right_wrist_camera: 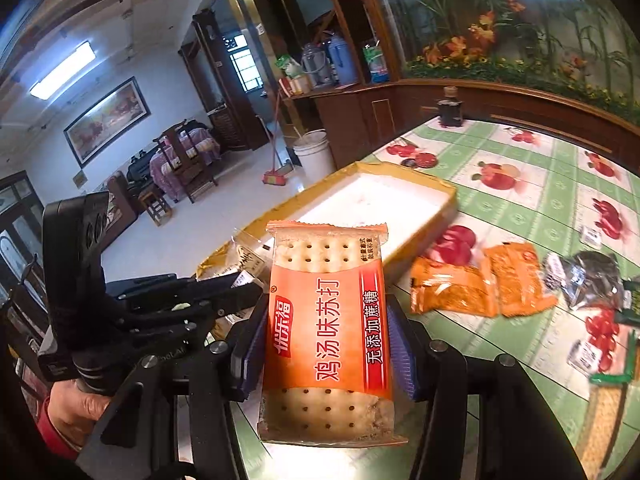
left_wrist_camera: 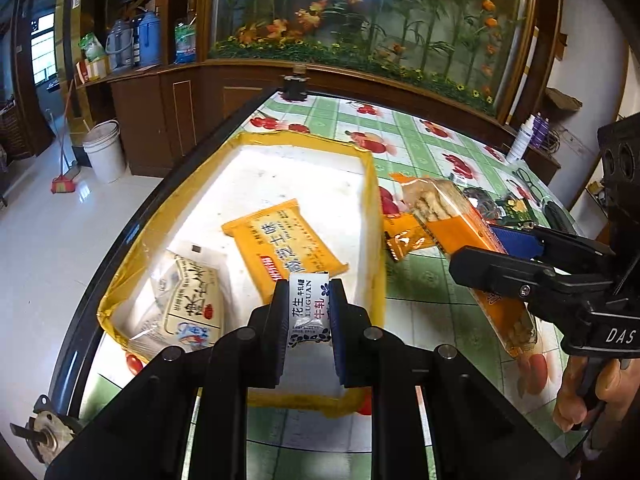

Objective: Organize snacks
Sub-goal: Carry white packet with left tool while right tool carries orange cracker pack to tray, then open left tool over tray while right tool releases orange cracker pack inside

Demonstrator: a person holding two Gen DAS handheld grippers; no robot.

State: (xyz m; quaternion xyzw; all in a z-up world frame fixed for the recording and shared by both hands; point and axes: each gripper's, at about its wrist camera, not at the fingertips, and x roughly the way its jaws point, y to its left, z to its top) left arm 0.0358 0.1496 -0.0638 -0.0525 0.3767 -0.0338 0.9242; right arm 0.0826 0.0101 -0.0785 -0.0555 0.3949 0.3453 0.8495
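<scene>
My left gripper (left_wrist_camera: 310, 294) is shut on a small white nougat candy (left_wrist_camera: 309, 304) and hangs over the near end of a yellow-rimmed white box (left_wrist_camera: 374, 200). An orange packet (left_wrist_camera: 280, 244) and a cream packet (left_wrist_camera: 192, 304) lie inside the box. To the right of the box, my right gripper (left_wrist_camera: 494, 250) is shut on an orange soda-cracker pack (left_wrist_camera: 444, 204). In the right wrist view the cracker pack (right_wrist_camera: 328, 332) stands upright between the blue pads of the right gripper (right_wrist_camera: 328, 322). There the box (right_wrist_camera: 400, 171) lies ahead and the left gripper (right_wrist_camera: 240, 290) is at the left.
Loose orange packets (right_wrist_camera: 452, 288), dark foil packets (right_wrist_camera: 588, 280) and small white candies (right_wrist_camera: 586, 354) lie on the green fruit-print tablecloth (right_wrist_camera: 520, 184) right of the box. A dark bottle (left_wrist_camera: 294, 86) stands at the table's far edge. A white bucket (left_wrist_camera: 105, 150) is on the floor to the left.
</scene>
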